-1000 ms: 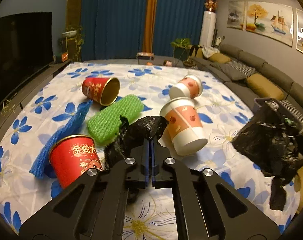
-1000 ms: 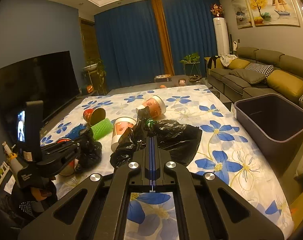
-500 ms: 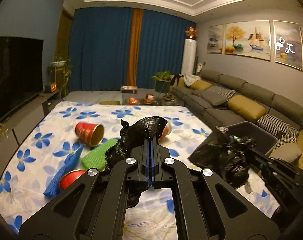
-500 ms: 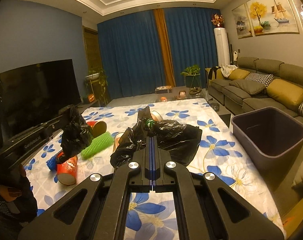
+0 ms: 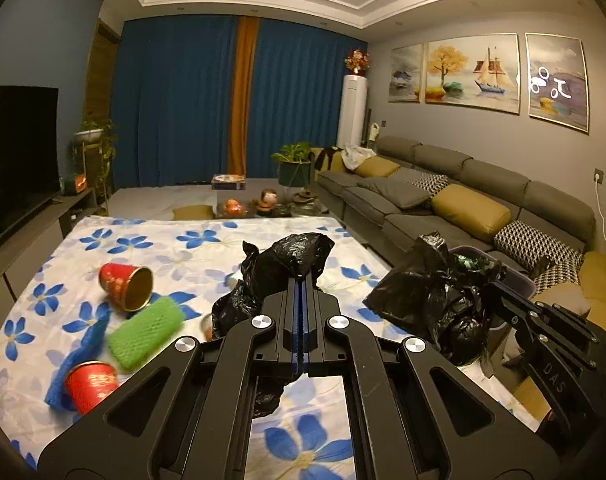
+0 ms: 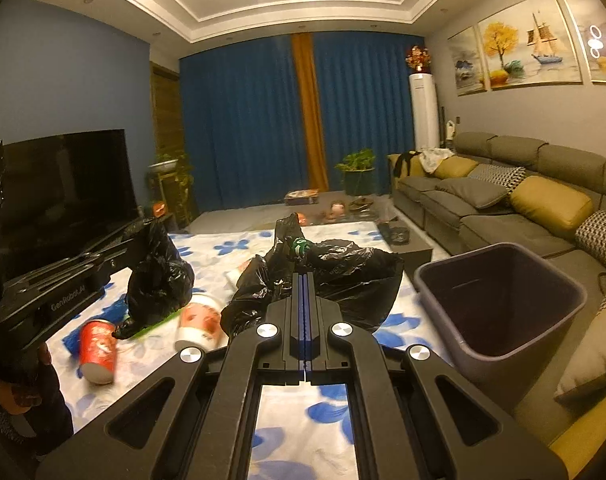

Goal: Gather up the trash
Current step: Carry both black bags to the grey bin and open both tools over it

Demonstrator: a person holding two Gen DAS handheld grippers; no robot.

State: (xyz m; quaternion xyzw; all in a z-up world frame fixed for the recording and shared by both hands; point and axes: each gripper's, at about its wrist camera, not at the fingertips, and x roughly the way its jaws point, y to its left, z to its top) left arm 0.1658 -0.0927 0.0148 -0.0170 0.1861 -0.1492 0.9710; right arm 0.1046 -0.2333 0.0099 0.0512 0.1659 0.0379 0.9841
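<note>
My left gripper (image 5: 301, 280) is shut on one edge of a black trash bag (image 5: 279, 268), held above the flowered sheet. My right gripper (image 6: 304, 280) is shut on another part of the black bag (image 6: 343, 276), which has a green tie at its top. In the left wrist view the right gripper (image 5: 499, 292) shows at right with its bag bunch (image 5: 427, 300). In the right wrist view the left gripper (image 6: 139, 240) shows at left with its bag bunch (image 6: 159, 276). Red cups (image 5: 125, 286) (image 5: 89, 384), a green foam net (image 5: 145, 332) and a white-orange cup (image 6: 197, 322) lie on the sheet.
A grey bin (image 6: 503, 304) stands open at the right beside the sofa (image 6: 503, 208). A blue foam net (image 5: 79, 352) lies by the near red cup. A TV (image 6: 63, 184) on a low stand is at left. The flowered sheet (image 5: 183, 248) covers the floor.
Both grippers have risen with the bag, and the views have tilted up towards the room. The cups and nets on the sheet now lie farther below.
</note>
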